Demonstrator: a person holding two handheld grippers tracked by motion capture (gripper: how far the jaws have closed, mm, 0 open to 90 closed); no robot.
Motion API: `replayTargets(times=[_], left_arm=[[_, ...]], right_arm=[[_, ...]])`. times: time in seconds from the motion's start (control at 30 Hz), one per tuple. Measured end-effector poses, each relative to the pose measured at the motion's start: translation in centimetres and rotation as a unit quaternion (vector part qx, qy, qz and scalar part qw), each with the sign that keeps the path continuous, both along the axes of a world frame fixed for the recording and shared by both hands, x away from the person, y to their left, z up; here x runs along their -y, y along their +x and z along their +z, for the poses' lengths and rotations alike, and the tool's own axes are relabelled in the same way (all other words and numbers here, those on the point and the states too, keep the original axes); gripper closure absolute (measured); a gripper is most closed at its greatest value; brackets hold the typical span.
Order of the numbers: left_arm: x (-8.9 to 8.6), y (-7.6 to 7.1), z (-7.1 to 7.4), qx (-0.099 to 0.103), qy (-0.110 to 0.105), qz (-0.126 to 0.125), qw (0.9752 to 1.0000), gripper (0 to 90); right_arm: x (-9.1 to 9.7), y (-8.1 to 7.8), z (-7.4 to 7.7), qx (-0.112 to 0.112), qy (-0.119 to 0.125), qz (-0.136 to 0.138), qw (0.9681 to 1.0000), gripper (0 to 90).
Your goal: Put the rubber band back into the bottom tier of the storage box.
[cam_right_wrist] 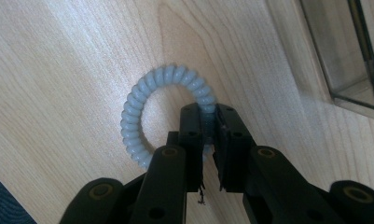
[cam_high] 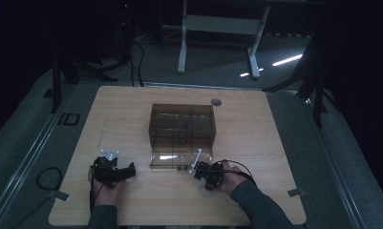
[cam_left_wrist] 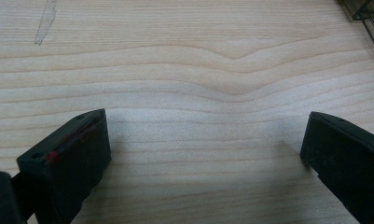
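Observation:
A pale blue spiral hair tie (cam_right_wrist: 142, 107) lies on the wooden table (cam_high: 132, 109), and my right gripper (cam_right_wrist: 209, 114) is shut on its right-hand side. In the high view the right gripper (cam_high: 206, 172) sits near the table's front, just in front of a smoky clear plastic drawer box (cam_high: 182, 125) whose lower drawer (cam_high: 179, 158) is pulled out. My left gripper (cam_high: 113, 171) rests at the front left, held by a hand. In its own view its jaws stand wide apart over bare wood, with nothing between the fingertips (cam_left_wrist: 205, 144).
A corner of the drawer box (cam_left_wrist: 366, 14) shows at the top right of the left gripper view. A grey round grommet (cam_high: 216, 101) sits at the table's back edge. White table legs (cam_high: 218, 28) stand on the floor beyond. A cable loop (cam_high: 48, 177) lies left of the table.

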State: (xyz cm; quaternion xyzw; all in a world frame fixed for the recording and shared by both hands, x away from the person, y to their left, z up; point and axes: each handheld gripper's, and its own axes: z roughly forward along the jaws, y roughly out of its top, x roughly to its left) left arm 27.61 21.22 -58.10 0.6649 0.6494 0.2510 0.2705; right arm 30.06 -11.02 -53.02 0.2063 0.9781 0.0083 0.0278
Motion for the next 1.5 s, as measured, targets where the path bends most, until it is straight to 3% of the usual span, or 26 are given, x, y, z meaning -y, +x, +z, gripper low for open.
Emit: replayTargets(times=[1.5], left_arm=[[0.0,0.0,0.0,0.0,0.0,0.0,1.0,1.4]], right_arm=[[0.7,1.1,3.5,0.014,0.031,-0.014,0.9993,82.0]])
